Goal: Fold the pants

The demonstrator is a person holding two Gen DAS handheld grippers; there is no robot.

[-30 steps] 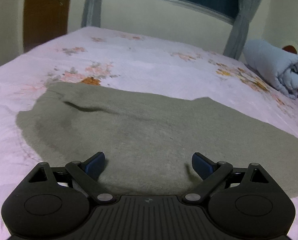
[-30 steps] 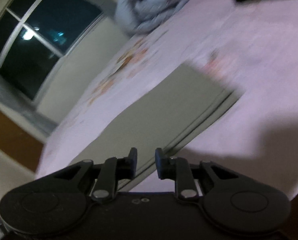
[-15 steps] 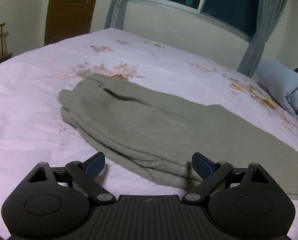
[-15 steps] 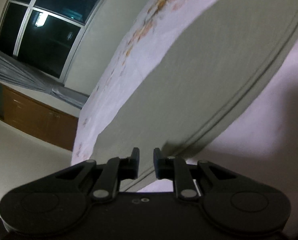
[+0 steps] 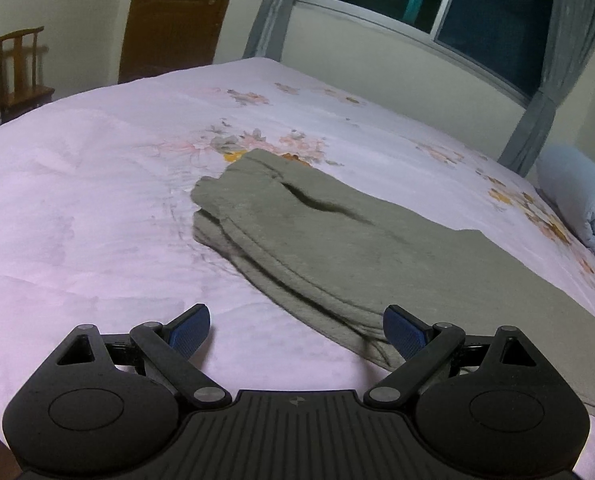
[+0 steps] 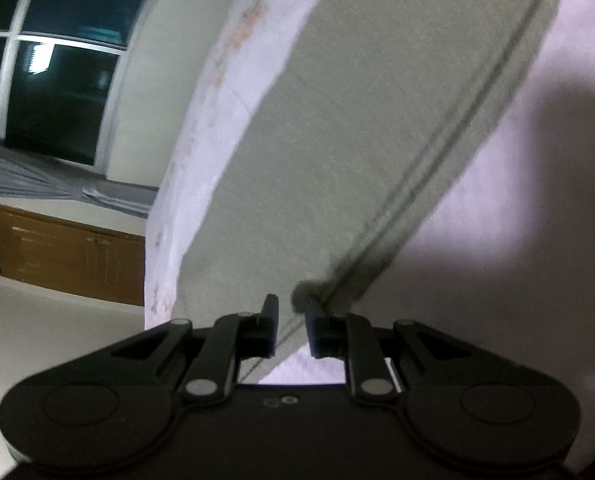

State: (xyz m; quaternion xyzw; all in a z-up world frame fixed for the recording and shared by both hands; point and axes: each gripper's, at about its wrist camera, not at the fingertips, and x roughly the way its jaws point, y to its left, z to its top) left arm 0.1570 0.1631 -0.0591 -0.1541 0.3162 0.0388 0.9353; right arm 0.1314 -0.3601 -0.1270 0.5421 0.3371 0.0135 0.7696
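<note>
left gripper (image 5: pixel 296 330) tilted down over bed (image 5: pixel 97 184), jaws wide apart, nothing in them; grey pants (image 5: pixel 337 248) lying flat just ahead; right gripper (image 6: pixel 291 322) rolled sideways, low over pants' edge (image 6: pixel 337 140), jaws near-together, apparently empty

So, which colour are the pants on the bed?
Grey-green pants, plain, no pattern; the left wrist view shows them best.
</note>
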